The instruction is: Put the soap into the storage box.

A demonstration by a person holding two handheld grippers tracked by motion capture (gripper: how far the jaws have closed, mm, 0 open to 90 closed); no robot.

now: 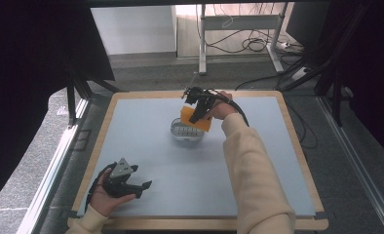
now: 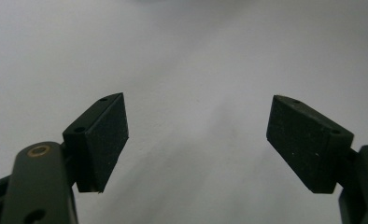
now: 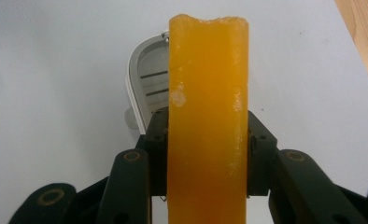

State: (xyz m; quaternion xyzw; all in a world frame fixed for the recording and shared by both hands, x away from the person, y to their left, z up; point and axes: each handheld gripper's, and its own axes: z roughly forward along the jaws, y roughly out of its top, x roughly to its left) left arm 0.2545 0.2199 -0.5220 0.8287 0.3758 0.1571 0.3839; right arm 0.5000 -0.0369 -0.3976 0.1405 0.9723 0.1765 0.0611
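An orange block of soap (image 1: 196,120) (image 3: 208,116) hangs just above a small white slotted soap dish (image 1: 186,131) (image 3: 147,88) near the table's far middle. My right gripper (image 1: 198,111) (image 3: 205,154) is shut on the block, one jaw pressed on each of its flat sides. The block hides most of the dish in the right gripper view. My left gripper (image 1: 142,187) (image 2: 197,140) rests low near the table's front left corner, open, with nothing but bare pale surface between its pads (image 2: 102,140).
The pale blue mat (image 1: 161,165) covers the wood-edged table (image 1: 190,224). A sleeved right forearm (image 1: 251,165) crosses the right half of the table. Beyond the far edge are desk legs (image 1: 202,44) and cables on the floor.
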